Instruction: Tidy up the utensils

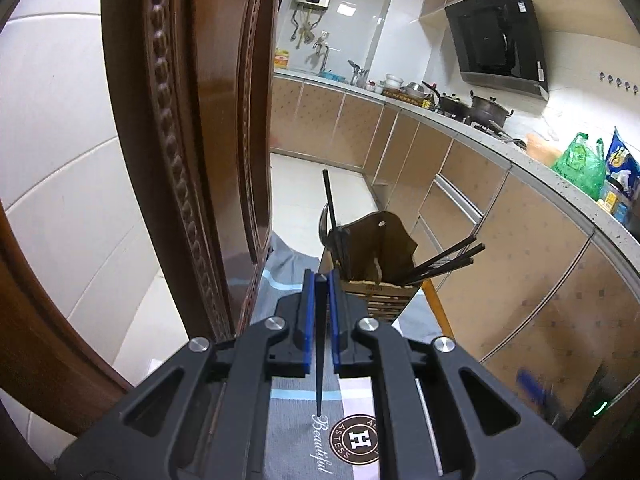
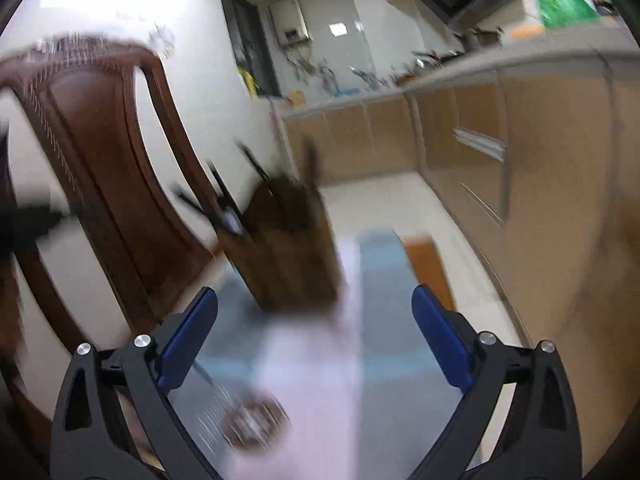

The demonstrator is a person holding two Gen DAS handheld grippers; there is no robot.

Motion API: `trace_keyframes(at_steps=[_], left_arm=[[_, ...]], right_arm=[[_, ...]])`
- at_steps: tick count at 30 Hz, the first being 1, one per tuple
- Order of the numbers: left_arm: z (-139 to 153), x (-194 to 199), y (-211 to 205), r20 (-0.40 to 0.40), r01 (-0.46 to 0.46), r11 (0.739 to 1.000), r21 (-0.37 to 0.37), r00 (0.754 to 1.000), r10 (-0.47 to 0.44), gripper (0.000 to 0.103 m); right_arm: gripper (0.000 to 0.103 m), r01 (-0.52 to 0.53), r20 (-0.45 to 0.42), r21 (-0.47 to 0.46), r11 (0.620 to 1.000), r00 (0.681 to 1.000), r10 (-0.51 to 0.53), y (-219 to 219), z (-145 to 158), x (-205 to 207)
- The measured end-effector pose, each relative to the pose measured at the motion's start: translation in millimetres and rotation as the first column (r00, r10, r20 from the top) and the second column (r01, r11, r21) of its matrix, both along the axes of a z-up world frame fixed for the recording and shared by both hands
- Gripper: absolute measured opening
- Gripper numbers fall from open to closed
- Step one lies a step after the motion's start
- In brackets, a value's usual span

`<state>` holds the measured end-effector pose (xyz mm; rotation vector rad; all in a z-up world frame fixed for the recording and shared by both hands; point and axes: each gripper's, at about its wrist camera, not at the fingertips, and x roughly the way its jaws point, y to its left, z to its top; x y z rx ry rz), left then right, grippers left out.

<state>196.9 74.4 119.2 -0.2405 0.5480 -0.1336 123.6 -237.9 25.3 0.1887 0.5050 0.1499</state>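
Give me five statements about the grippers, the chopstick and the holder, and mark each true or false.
1. The left gripper is shut on a black chopstick. True.
2. The right gripper holds a spoon. False: it is open and holds nothing.
3. The holder already has utensils in it. True.
4. The held chopstick is inside the holder. False: it is short of the holder, above the cloth.
5. The holder is metal. False: it looks brown and wooden.
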Motion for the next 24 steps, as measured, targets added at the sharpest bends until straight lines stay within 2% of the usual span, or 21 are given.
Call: trace_keyframes(at_steps=[1,2,3,4,7,11,17,21,24], left_arm=[[0.6,1.0,-0.2,0.004,-0.008,1.000,0.001,1.000,0.008,0.006],[2.8,2.3,0.5,0.010,-0.022,1.000,-0.006,1.000,0.022,0.006],[6.5,3.4,1.2,0.015,-0.034,0.999,-0.021,0.999,0.034,0.006],[10.6,4.8,2.7,0.018,-0.040,0.998,-0.045,0.999,0.041,0.006],[27.7,10.1,3.0,0.037,-0.062,0.993,-0.098,0.997,0.066,0.006],[65.7,27.0,-6.2,0.093,-0.108,0.991,-0.080,0.989,0.115,0.006],[118.6,70.3,-20.3,0.129,-0.117,0.986,-0.117,0.983,0.132,0.006],[126.2,103.2,-30.6,0.128,-0.140,0.987,-0.085,0.980,0.150,0.006],[107.3,132.3,-36.8,0.083,-0.131,0.988,-0.080,0.987,0.138,0.007]], right_arm=[[0.096,0.057,-0.092,-0.045,0.997,0.994,-0.061,-0.6,-13.4,-1.6],[0.096,0.071,-0.195,-0.031,0.997,0.978,-0.075,-4.5,-24.3,1.7],[0.096,0.037,-0.207,0.043,0.998,0.978,-0.028,-9.3,-27.6,3.3],[0.096,0.038,-0.208,0.061,0.997,0.978,-0.025,-13.0,-27.1,6.8],[0.096,0.077,-0.174,0.006,0.997,0.982,-0.075,-20.6,-25.8,10.8],[0.096,0.097,-0.254,0.097,0.991,0.965,-0.069,-40.9,-34.5,21.1],[0.096,0.097,-0.246,0.116,0.989,0.967,-0.066,-50.9,-29.2,27.4],[0.096,0.093,-0.259,0.138,0.986,0.964,-0.055,-55.8,-30.2,31.3],[0.096,0.090,-0.251,0.155,0.984,0.967,-0.049,-58.5,-27.4,32.5]])
